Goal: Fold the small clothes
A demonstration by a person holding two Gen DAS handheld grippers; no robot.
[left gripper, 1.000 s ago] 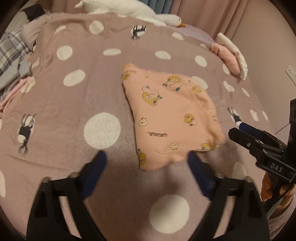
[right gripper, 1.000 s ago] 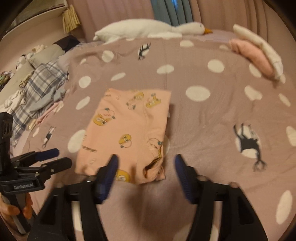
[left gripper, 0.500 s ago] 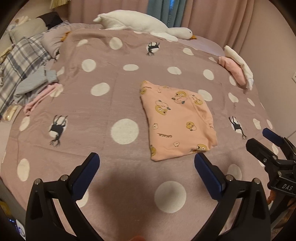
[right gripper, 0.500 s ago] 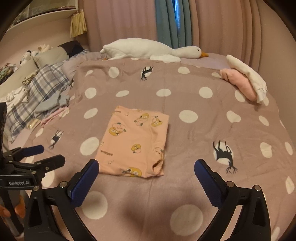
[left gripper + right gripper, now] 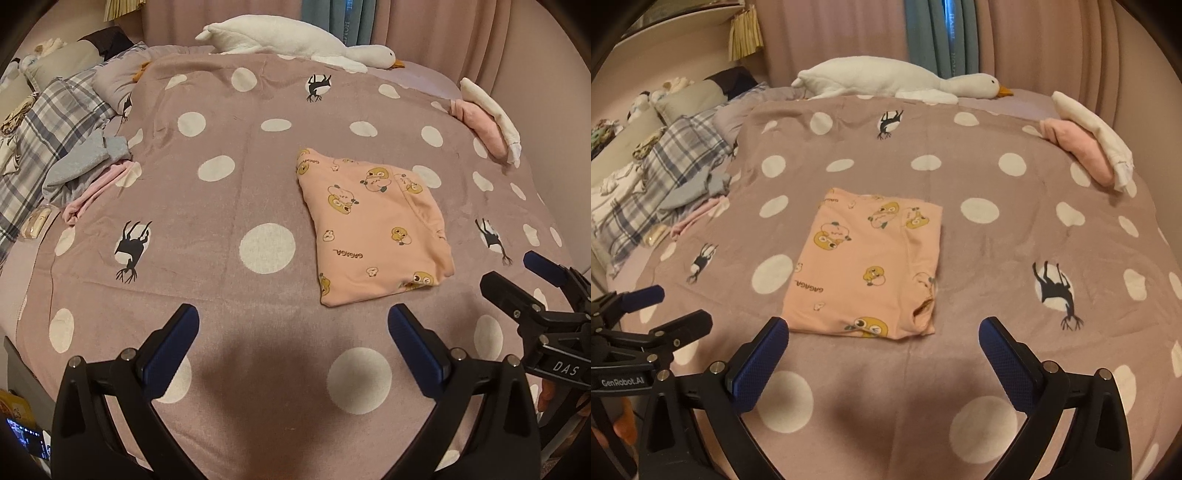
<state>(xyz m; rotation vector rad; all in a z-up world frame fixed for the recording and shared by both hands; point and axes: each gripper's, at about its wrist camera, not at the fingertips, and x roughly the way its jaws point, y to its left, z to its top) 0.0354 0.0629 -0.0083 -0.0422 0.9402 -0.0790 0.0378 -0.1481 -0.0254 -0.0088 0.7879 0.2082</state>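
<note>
Both wrist cameras look down along their own tools across the bed (image 5: 229,206), sharing the folded peach garment (image 5: 871,266) from near, opposite sides.

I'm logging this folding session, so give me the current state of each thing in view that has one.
Peach cartoon-print garment: folded into a flat rectangle, lying on the blanket, untouched.
Left gripper: open, empty, above the blanket.
Right gripper: open, empty, just short of the garment.
Pink and white clothes: folded, stacked at the far right edge.
Grey and pink clothes: crumpled, unfolded, at the left.
Spotted blanket: spread flat.

Black grippers (image 5: 882,339) — blue textured pads (image 5: 759,365)
</note>
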